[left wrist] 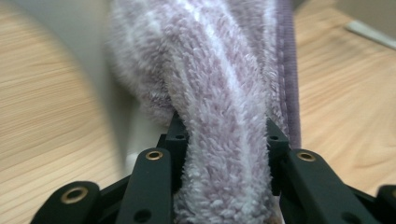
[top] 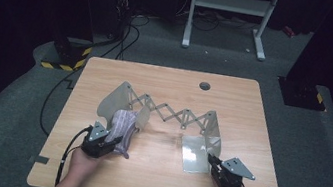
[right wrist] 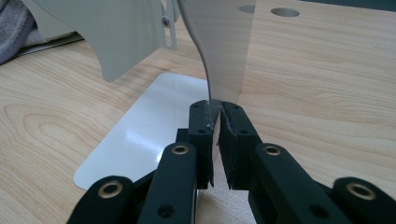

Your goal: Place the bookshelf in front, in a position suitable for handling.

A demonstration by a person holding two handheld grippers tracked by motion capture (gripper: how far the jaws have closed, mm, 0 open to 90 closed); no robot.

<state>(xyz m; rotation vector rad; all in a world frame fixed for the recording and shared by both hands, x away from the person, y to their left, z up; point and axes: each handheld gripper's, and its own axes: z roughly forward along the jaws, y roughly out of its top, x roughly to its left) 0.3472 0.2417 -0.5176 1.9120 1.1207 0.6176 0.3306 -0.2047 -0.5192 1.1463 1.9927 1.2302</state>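
A fluffy purple-and-white striped towel [top: 123,124] hangs over the left end plate [top: 114,99] of a pale grey folding rack [top: 171,113] on the wooden table [top: 171,81]. My left gripper [top: 113,142] is shut on the towel [left wrist: 224,107] near its lower end, with a thick fold squeezed between the jaws. At the rack's right end, my right gripper [top: 210,160] is shut on the upright thin grey end plate [right wrist: 223,51], beside the flat white base plate [right wrist: 149,135] lying on the table.
A scissor-style lattice [top: 176,113] joins the rack's two ends across the middle of the table. A round cable hole [top: 204,86] lies at the table's far edge. Tape strips [top: 38,159] mark the near corners. A white frame stand [top: 228,12] is on the floor behind.
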